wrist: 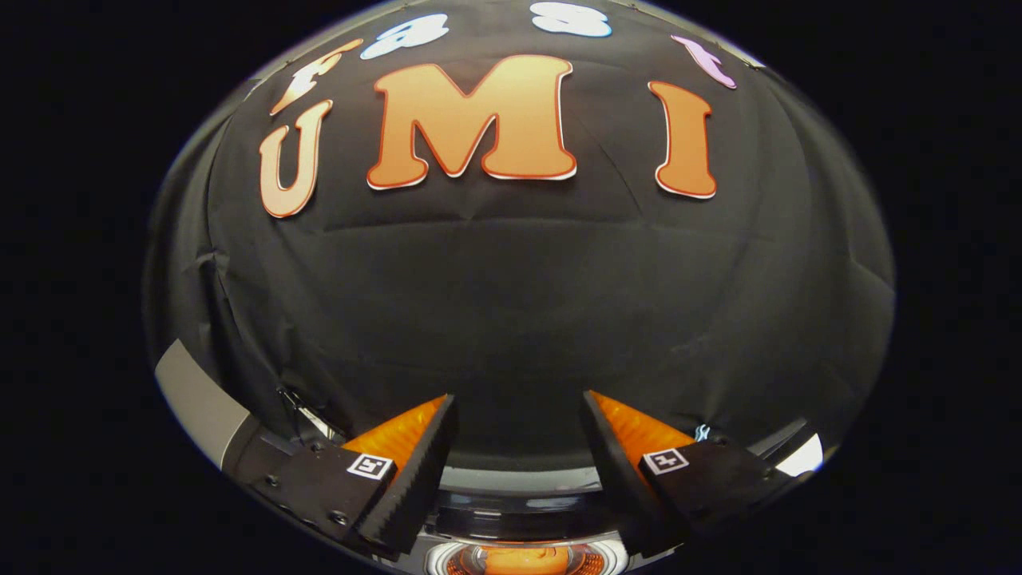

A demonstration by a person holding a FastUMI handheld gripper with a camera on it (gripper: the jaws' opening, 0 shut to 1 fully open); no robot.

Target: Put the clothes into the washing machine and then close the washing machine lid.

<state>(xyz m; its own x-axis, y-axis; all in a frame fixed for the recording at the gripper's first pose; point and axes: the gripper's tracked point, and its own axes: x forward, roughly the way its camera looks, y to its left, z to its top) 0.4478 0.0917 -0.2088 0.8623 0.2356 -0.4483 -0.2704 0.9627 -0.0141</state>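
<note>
We see the claw [519, 407] with its two fingers spread wide apart and nothing between them; it is open and grips no object. Each finger carries a ridged inner face and a small square marker tag on its mount, one on the left finger [372, 465] and one on the right finger [666, 460].

Below and between the fingers lies the top of the washing machine [519, 483], a glossy curved band with a pale rim and a dark panel under it. Just under that panel, close to the claw's base, we make out a round opening [527, 559] ringed in white, with something orange inside it; we cannot tell whether that is clothing or a reflection, and the clothes themselves cannot be picked out with any certainty. We also cannot tell how the machine's lid stands.

To the left of the left finger a grey slanted panel [200, 403] shows, touching a darker body beside it. To the right of the right finger a bright white patch [801, 455] sits at the edge of a shiny surface.

Beyond the fingers hangs the booth's black cloth wall [519, 303], creased with a few horizontal folds, well apart from the claw.
</note>
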